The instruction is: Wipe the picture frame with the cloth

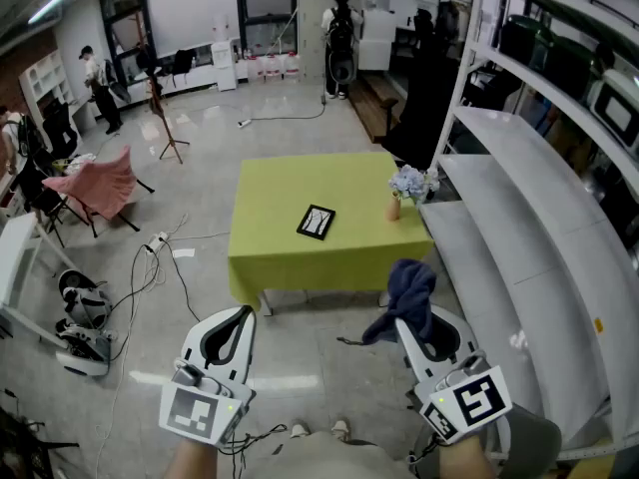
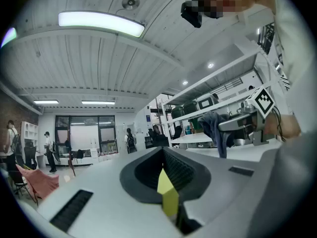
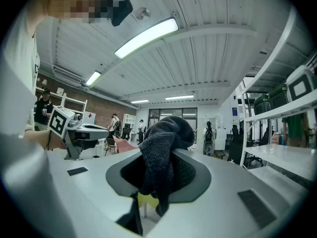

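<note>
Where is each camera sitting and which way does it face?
Head view: on the person's head, steeply down at green table, picture frame, left gripper, and right gripper holding the cloth; shoes show.
Left gripper view: on the left gripper, tilted up over shut jaws toward the ceiling light; shirt at right.
Right gripper view: on the right gripper, tilted up past the clamped cloth; shirt at left.
Shared: each gripper view shows the other gripper.

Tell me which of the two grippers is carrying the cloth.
The right gripper: the dark blue cloth is clamped in its jaws and bunches out past their tips. The left gripper has nothing between its jaws.
</note>
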The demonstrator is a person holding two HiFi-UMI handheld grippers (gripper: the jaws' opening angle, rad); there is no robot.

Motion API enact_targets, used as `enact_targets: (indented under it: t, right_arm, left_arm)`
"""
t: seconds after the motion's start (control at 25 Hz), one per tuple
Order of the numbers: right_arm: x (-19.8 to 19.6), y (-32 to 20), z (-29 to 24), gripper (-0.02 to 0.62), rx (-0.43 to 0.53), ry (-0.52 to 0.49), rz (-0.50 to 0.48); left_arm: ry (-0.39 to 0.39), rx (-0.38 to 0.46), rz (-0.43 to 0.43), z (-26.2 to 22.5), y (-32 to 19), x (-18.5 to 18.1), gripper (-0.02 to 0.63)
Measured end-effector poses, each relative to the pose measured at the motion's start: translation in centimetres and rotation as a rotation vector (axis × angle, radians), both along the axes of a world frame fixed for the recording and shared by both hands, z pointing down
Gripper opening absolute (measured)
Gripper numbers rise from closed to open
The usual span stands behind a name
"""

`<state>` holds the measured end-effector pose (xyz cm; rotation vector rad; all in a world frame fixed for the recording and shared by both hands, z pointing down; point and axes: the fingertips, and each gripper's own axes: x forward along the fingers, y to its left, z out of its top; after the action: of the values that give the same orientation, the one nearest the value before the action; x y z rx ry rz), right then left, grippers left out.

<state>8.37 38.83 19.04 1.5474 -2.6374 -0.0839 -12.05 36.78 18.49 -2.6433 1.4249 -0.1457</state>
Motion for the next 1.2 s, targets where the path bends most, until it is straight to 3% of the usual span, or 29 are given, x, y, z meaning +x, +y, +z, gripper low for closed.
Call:
enact_targets:
  t: [0.44, 0.64, 0.88, 1.2]
  right_arm:
    - [2.2, -0.1, 0.8, 0.106, -0.018, 0.003, -0.014]
    - [3.8, -0.5, 1.2, 0.106, -0.028, -0.003, -0.029]
    - [5.6, -0.8, 1.8, 0.106, -0.023, -0.012, -0.051]
    - [6.3, -1.2, 3.8, 0.106, -0.055, -0.032, -0.084]
  left_arm:
    - [0.007, 0.057, 0.005, -1.7, -0.6, 2.7, 0.008]
    - [-0.026, -0.013, -0.004, 0.3, -0.6, 4.2, 0.008]
    - [-0.027, 0.022, -0.034, -0.6, -0.8, 6.1, 0.008]
    - [-0.036, 0.01, -0.065, 0.8, -1.5, 7.2, 0.008]
